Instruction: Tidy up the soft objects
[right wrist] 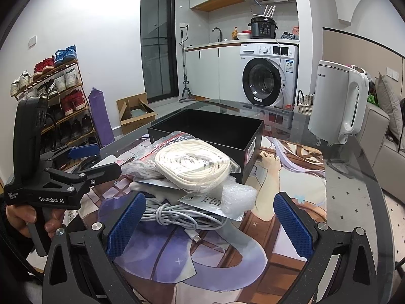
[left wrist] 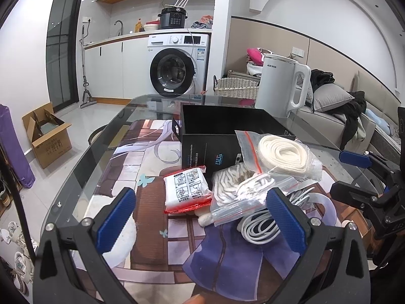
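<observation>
Bagged white cord lies just ahead of the gaping right hand-held gripper.

The table top is smooth, shiny glass, and a printed mat with a dull finish lies under it. The box looks like black card, smooth and a bit shiny. The bags are clear, crinkly plastic with red strips. Inside one is a coil of soft white rope that looks like woven cloth. The cable is smooth white plastic. A piece of bumpy white foam sits beside it. The kettle is smooth matt white plastic. Each gripper has blue pads with a rough bumpy grip on matt black plastic arms, with shiny metal screws
</observation>
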Tool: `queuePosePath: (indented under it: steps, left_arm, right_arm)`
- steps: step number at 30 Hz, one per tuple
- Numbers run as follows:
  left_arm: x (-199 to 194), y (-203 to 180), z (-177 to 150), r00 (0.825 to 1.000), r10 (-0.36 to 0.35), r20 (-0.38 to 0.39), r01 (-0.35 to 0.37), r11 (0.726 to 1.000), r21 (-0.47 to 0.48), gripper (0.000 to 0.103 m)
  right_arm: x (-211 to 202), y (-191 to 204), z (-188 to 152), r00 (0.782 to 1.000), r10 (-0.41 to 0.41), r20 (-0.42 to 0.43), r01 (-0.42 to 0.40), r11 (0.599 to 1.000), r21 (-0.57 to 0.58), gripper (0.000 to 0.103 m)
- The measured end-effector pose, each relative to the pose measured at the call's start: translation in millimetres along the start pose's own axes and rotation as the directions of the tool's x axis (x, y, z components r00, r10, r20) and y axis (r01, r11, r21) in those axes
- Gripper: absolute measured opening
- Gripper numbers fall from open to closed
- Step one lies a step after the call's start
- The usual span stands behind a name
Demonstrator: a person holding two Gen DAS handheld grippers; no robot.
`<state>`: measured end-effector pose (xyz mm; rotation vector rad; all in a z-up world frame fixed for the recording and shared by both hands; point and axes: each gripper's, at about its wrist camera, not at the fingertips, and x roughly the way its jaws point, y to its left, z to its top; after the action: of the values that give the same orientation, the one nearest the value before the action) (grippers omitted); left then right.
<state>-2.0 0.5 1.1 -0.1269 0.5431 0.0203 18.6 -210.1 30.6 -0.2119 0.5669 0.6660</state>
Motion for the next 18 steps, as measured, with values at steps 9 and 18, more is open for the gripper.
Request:
queuePosePath:
  steps: [9,18]
  left_arm:
    - [-0.6,-2.1,1.8,1.000,0.008,0.004,-0.008,1.000,0.005,0.103]
    - [-1.2,-0.9,4.2,1.000,0.011,0.005,-0.011,1.000,0.001,0.103]
  right_arm:
    - [1.1,1.5,1.0,1.000,0.014,-0.005,-0.014,1.000,-0.002,0.103]
    - [2.6,2.3,2.4,1.000,0.023,-0.005,-0.023,1.000,-0.001,0.103]
